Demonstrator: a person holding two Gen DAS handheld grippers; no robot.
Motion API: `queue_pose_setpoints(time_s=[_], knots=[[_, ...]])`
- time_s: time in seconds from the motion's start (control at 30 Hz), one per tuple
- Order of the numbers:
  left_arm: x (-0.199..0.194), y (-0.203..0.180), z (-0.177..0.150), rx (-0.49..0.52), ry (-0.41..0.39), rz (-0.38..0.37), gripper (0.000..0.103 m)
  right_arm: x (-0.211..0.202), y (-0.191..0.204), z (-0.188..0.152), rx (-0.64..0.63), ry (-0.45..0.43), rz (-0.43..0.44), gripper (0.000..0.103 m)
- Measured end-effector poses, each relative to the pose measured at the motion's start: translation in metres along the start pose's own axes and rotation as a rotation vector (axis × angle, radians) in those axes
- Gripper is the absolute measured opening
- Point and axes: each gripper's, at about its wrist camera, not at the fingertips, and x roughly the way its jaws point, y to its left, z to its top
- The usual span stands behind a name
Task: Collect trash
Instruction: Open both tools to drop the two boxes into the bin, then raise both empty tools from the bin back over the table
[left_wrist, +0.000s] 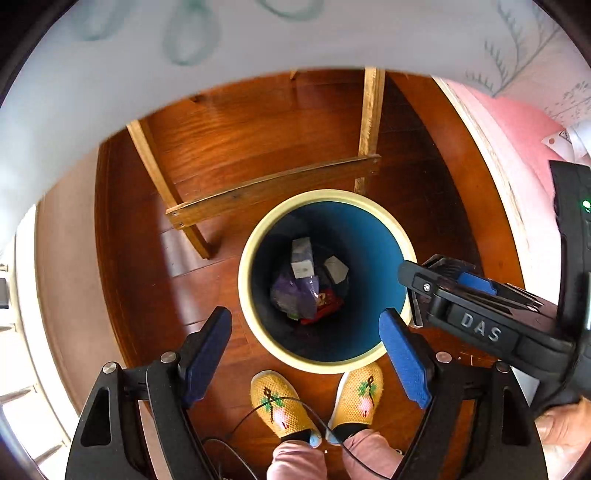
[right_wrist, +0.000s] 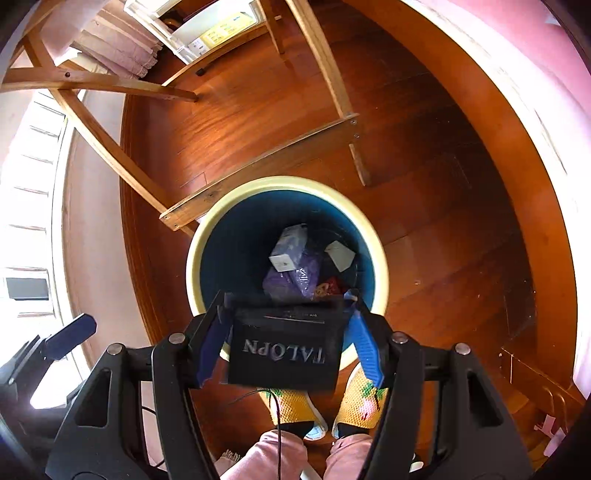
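In the left wrist view, our left gripper fills the bottom of the frame, jaws spread and empty, above the round cream-rimmed bin with the blue inside at centre, on a reddish wooden floor.

In the right wrist view, the right gripper clamps a flat black box printed TALOPN at lower centre — we should carry it fully over the rim before letting go — wooden table legs cross the top.
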Motion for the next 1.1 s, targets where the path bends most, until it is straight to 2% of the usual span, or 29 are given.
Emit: queue_pose_setpoints(time_s=[0.03, 0.13, 0.27, 0.47, 0.7, 0.9, 1.1], knots=[[-0.003, 0.003, -0.002, -0.006, -0.004, 0.001, 0.083, -0.001, 0.003, 0.001, 0.003, -0.001, -0.007, 0.067], [-0.02, 0.007, -0.003, -0.025, -0.021, 0.009, 0.083, -0.007, 0.013, 0.002, 0.0, -0.007, -0.004, 0.071], [-0.043, 0.011, -0.001, -0.057, -0.036, 0.01, 0.083, -0.024, 0.023, 0.003, -0.019, -0.022, -0.011, 0.072], [-0.092, 0.014, 0.004, -0.063, -0.059, 0.016, 0.083, -0.074, 0.04, 0.0, -0.065, -0.079, -0.029, 0.072], [-0.174, 0.005, 0.015, -0.045, -0.119, 0.045, 0.083, -0.16, 0.047, 0.004, -0.068, -0.115, 0.024, 0.072], [-0.263, -0.004, 0.029, -0.005, -0.2, 0.035, 0.083, -0.244, 0.062, 0.005, -0.089, -0.156, 0.032, 0.072], [-0.344, -0.014, 0.044, 0.04, -0.298, 0.089, 0.083, -0.331, 0.084, 0.003, -0.134, -0.262, 0.023, 0.072]])
